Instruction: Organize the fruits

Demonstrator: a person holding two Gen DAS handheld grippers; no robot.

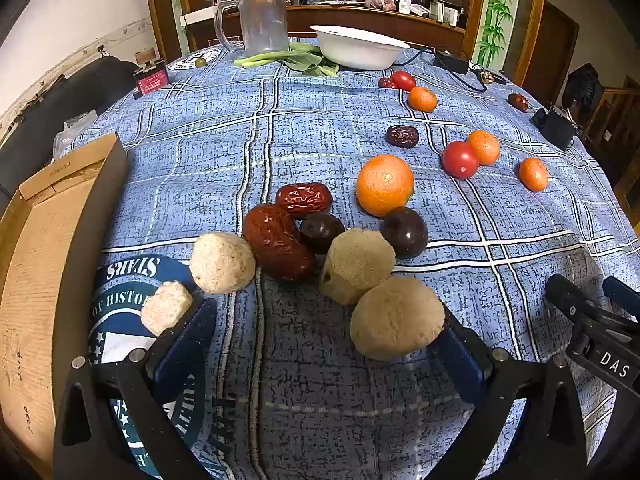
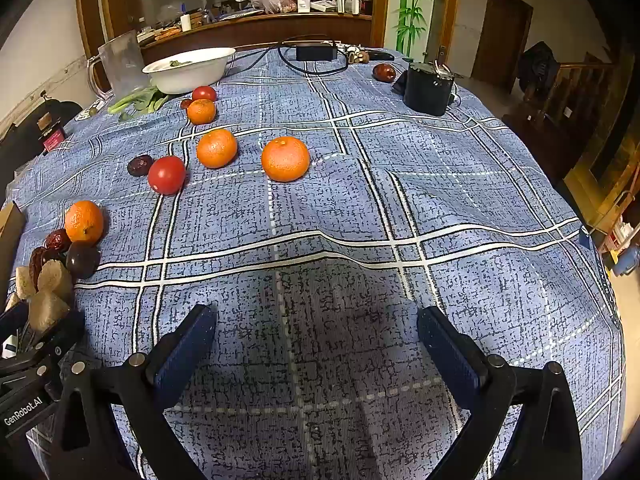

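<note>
Fruits lie scattered over the blue checked tablecloth (image 2: 360,216): a tight cluster sits just ahead of the left gripper (image 1: 320,344), made up of four pale beige rough-skinned lumps (image 1: 356,266), two wrinkled glossy red dates (image 1: 278,242), two dark purple round plums (image 1: 404,232) and a large orange mandarin (image 1: 385,185), while smaller orange mandarins (image 2: 285,159) and round red tomatoes (image 2: 166,175) are spread farther up the cloth. I judge the mandarins light and a little yielding, best taken across the middle with a soft squeeze; the tomatoes look smooth, slippery and easily bruised; the dates are small, firm and oblong, so pinching across their short width seems safest; the beige lumps look dry and perhaps crumbly. Both claws stand wide with nothing between the pads; the nearest beige lump sits just beside the left gripper's right finger, and whether they touch cannot be told. The left wrist view alone shows a brown cardboard box (image 1: 44,264) beside the cluster, a likely place for sorting, and the cluster in full. The right gripper (image 2: 316,344) hangs over bare cloth, and its view alone shows the black cylindrical container (image 2: 428,88) and a lone dark red fruit (image 2: 384,72) clearly at the far edge; both views show the white bowl (image 2: 188,70).
</note>
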